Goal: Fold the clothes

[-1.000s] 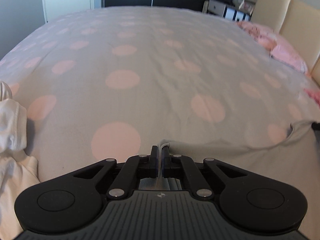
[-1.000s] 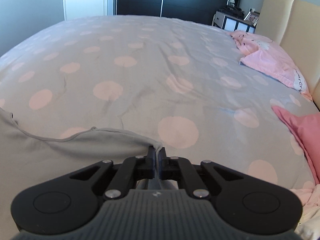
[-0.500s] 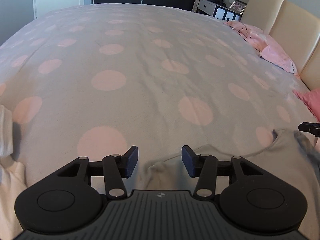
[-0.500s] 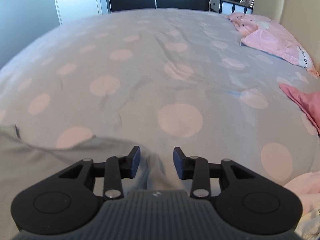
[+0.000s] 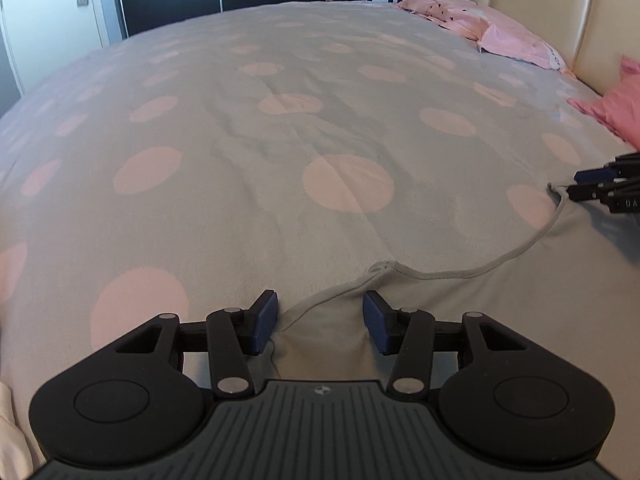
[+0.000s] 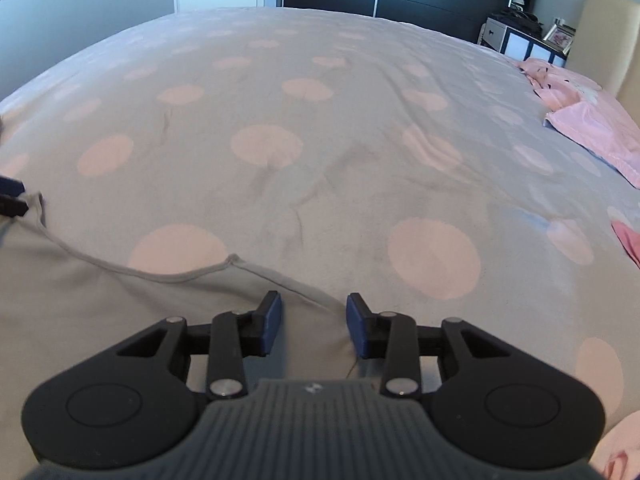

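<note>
the left gripper (image 5: pixel 320 322) and right gripper (image 6: pixel 313 326) both have fingers spread wide, holding nothing, over the grey garment (image 5: pixel 460 320) lying on the spotted bed (image 5: pixel 280 160).

Two grippers show: the left gripper (image 5: pixel 320 322) and the right gripper (image 6: pixel 314 322), each with two blue-padded fingers spread apart. One grey garment (image 5: pixel 460 320) lies on one spotted bed cover (image 5: pixel 280 140). Two pink pillows (image 5: pixel 516 42) sit by one cream headboard (image 5: pixel 560 8).
</note>
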